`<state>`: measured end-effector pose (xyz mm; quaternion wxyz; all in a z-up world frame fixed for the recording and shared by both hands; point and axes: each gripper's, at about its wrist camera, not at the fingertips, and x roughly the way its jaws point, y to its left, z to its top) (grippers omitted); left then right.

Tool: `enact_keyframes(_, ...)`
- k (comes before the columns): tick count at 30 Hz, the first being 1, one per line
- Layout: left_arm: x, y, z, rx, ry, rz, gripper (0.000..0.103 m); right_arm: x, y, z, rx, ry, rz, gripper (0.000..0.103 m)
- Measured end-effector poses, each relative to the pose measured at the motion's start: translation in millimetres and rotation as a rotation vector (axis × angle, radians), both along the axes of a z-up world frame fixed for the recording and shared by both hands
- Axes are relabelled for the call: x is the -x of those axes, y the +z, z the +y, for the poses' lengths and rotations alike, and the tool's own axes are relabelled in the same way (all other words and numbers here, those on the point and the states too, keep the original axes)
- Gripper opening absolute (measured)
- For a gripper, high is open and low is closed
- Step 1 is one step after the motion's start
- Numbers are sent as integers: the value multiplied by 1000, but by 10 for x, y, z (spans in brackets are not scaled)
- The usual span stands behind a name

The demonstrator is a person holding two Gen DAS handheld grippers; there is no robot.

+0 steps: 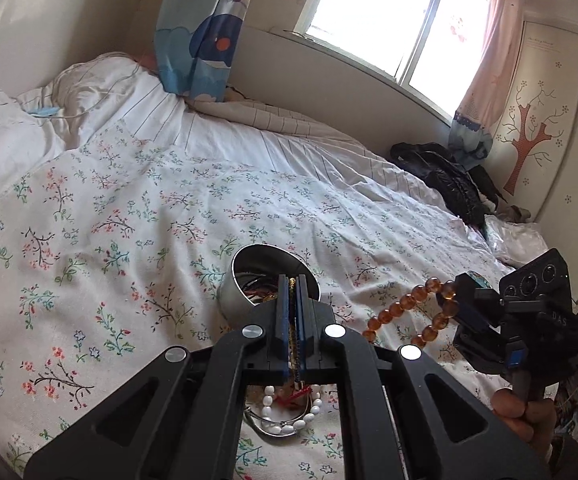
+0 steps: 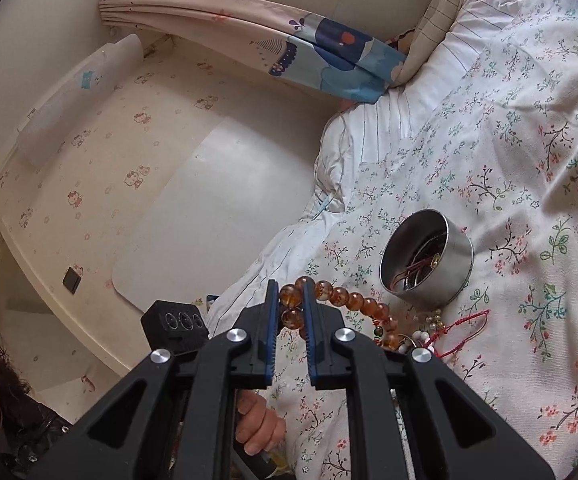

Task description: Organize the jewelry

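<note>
The right gripper (image 2: 291,307) pinches an amber bead bracelet (image 2: 353,302) above the floral bedspread (image 2: 509,160), near the round tin (image 2: 429,264), while the left gripper (image 1: 292,300) is fully closed and empty; the dangling loop could slip free or miss the tin.

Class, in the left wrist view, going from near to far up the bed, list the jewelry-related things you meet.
White bead bracelet → left gripper, shut → silver tin; beyond it only the floral bedspread.
</note>
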<state>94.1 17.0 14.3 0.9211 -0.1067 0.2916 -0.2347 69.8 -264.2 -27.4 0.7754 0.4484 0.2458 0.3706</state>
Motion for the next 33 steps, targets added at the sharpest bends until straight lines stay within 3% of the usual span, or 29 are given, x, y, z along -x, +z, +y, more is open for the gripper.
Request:
enact_keyframes(21, -322, 163, -262, 19, -14, -47, 3, -561, 40, 62, 41, -38, 12, 13)
enact_keyframes(33, -583, 84, -426, -9, -5, -33, 3, -919, -84, 167, 79, -22, 50, 14)
